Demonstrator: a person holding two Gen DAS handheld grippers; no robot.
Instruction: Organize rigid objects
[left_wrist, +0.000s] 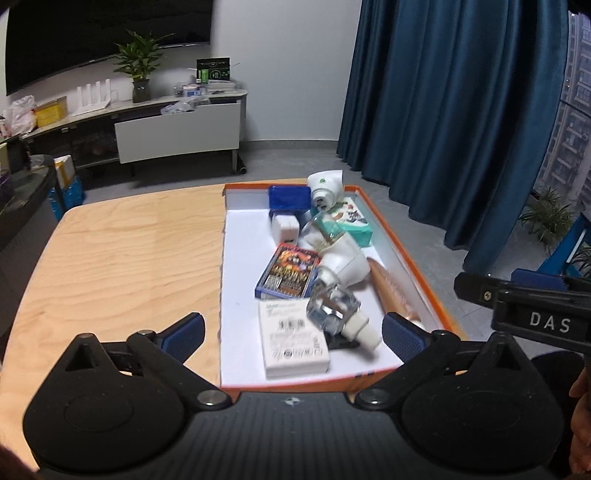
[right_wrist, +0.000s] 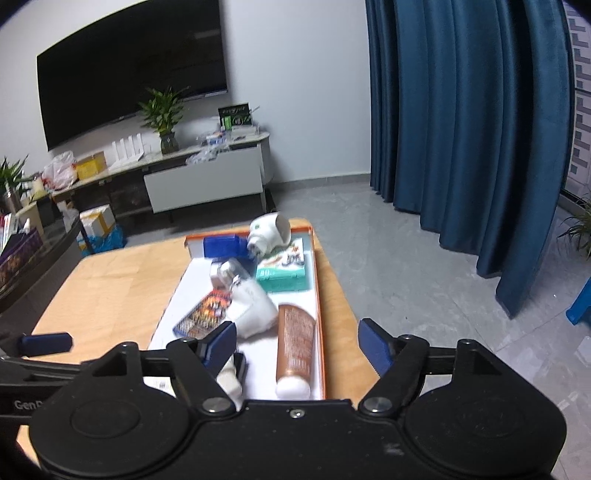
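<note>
Wooden table (left_wrist: 122, 258) bears orange-rimmed tray (left_wrist: 400, 236) holding copper tube (right_wrist: 295, 347).

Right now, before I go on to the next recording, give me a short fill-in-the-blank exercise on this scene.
1. The orange-rimmed tray sits on a ____ table.
2. The copper tube lies along the tray's ____ wall.
3. The left tongs and right tongs are both ____, holding nothing.
4. The teal box lies ____ the tray.

Missing words: wooden; right; open; inside
</note>
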